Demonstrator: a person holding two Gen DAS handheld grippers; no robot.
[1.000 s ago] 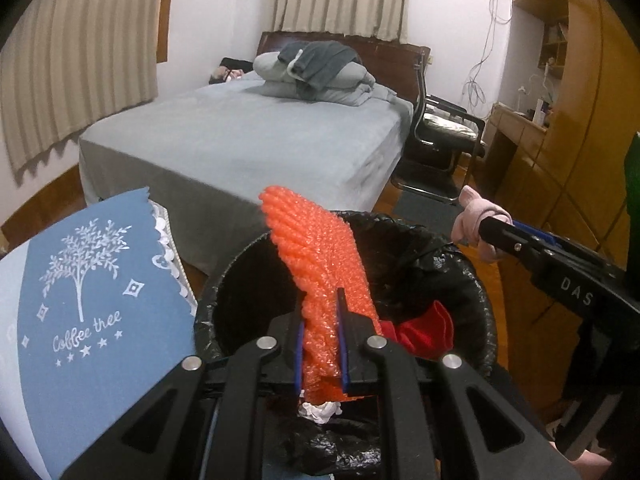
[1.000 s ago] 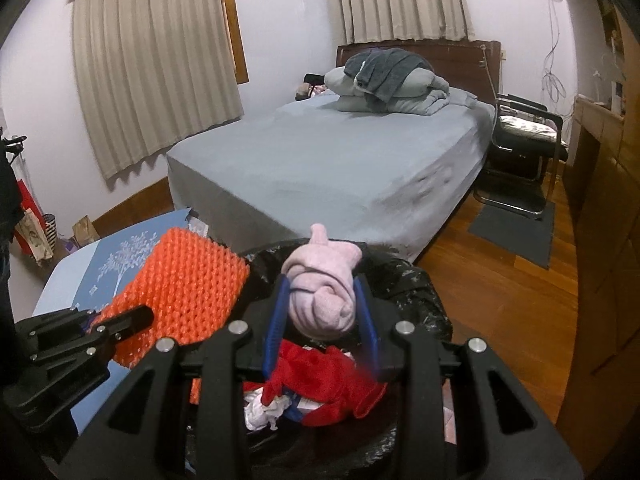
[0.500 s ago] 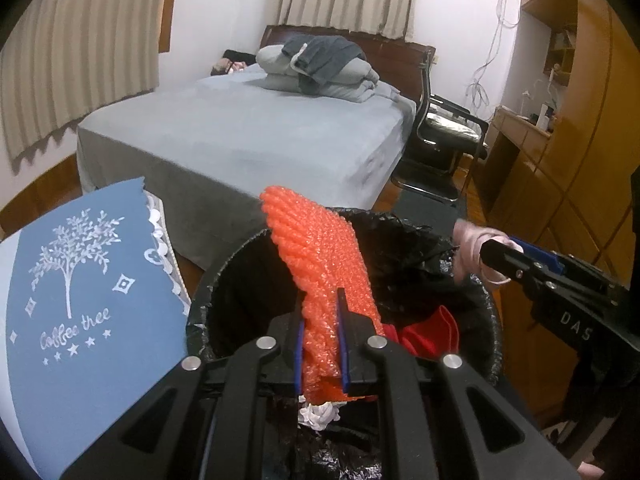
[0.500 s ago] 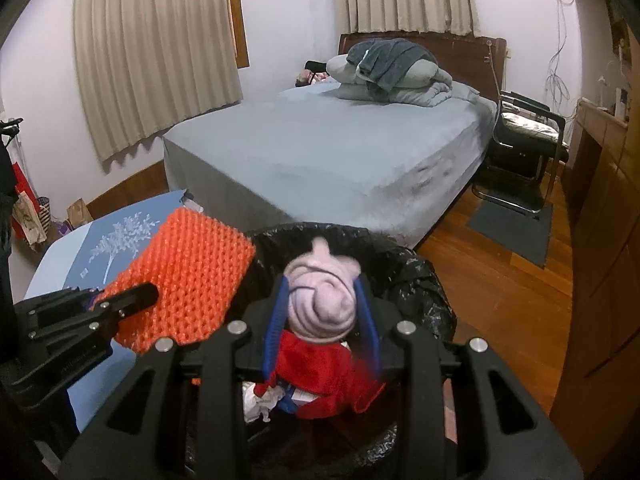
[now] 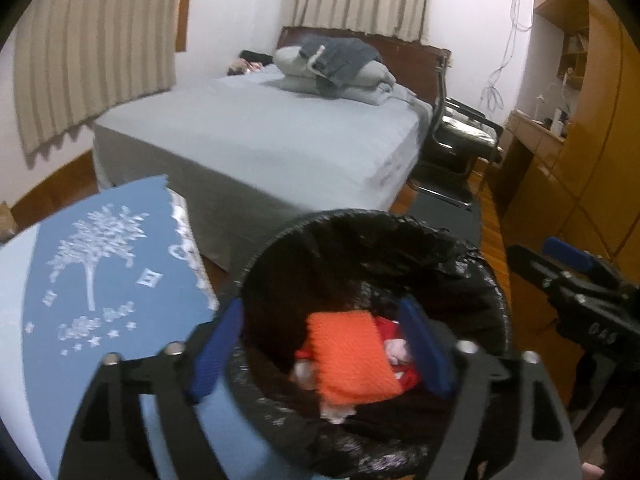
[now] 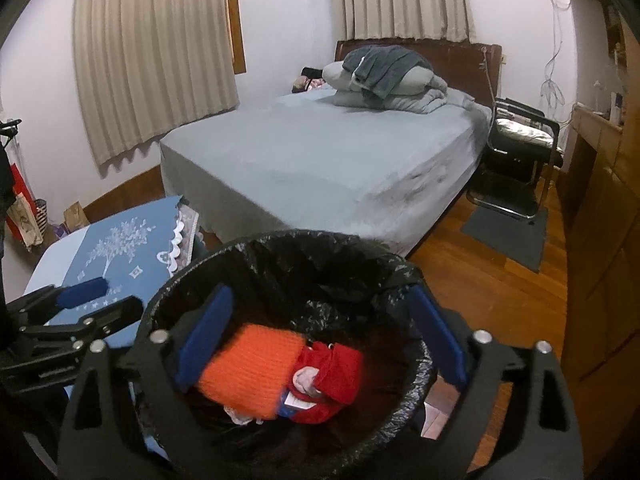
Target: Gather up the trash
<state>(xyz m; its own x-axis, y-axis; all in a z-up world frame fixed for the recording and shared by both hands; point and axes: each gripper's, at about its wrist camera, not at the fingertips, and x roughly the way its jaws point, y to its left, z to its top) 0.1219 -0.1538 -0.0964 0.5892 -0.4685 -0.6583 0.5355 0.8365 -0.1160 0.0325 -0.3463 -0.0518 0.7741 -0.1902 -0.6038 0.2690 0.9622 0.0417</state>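
Observation:
A bin with a black liner (image 5: pixel 440 240) (image 6: pixel 280 248) stands below both grippers. Inside it lie an orange bubble-wrap piece (image 5: pixel 352 360) (image 6: pixel 248 368), a red cloth (image 6: pixel 336 372) and a small pink cloth ball (image 6: pixel 306 378) (image 5: pixel 398 350). My left gripper (image 5: pixel 324 348) is open and empty above the bin; it also shows at the left of the right wrist view (image 6: pixel 96 300). My right gripper (image 6: pixel 320 340) is open and empty above the bin; it also shows at the right of the left wrist view (image 5: pixel 560 268).
A table with a blue "Coffee tree" cloth (image 5: pixel 100 280) (image 6: pixel 120 248) stands left of the bin. A grey bed (image 5: pixel 260 136) (image 6: pixel 328 160) is behind. A black chair (image 6: pixel 516 160), wooden cabinets (image 5: pixel 580 160) and wood floor (image 6: pixel 480 280) are to the right.
Both grippers have opened. The orange bubble wrap has dropped from the left gripper and the pink cloth ball from the right gripper into the bin.

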